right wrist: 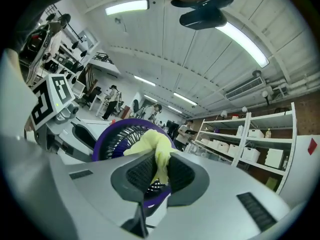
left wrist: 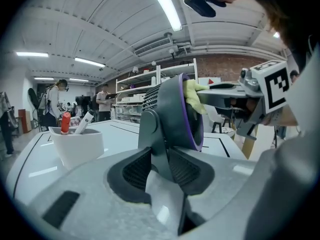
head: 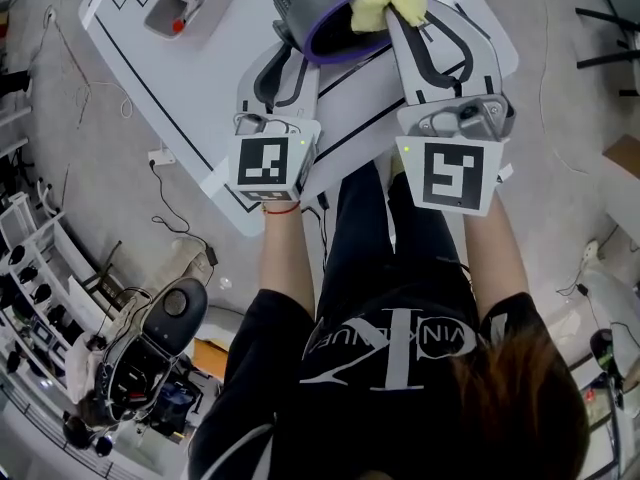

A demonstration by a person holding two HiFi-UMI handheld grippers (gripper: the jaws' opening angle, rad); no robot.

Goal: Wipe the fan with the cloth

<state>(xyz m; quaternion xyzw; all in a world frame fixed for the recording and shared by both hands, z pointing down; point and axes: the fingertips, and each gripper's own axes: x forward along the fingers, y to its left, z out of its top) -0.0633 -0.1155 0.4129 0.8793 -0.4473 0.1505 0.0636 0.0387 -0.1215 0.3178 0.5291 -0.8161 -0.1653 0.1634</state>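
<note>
A grey fan [head: 330, 18] with a purple front ring stands on the white table [head: 200, 108]. In the left gripper view my left gripper [left wrist: 160, 168] is shut on the fan's grey stand [left wrist: 156, 129], with both pads against it. My left gripper [head: 283, 46] reaches the fan's near left side. A yellow cloth [head: 385, 8] hangs between the pads of my right gripper [head: 405, 16], which is shut on it. In the right gripper view the cloth [right wrist: 150, 145] lies against the fan's grille [right wrist: 122, 141] inside the purple ring [right wrist: 102, 144], held by my right gripper [right wrist: 160, 174].
A white bin [head: 188, 3] holding a red-capped marker and a white pen stands on the table left of the fan, also the bin [left wrist: 77, 146] in the left gripper view. Cables and a dark seat [head: 150, 348] are on the floor at left. Shelves and people stand far behind.
</note>
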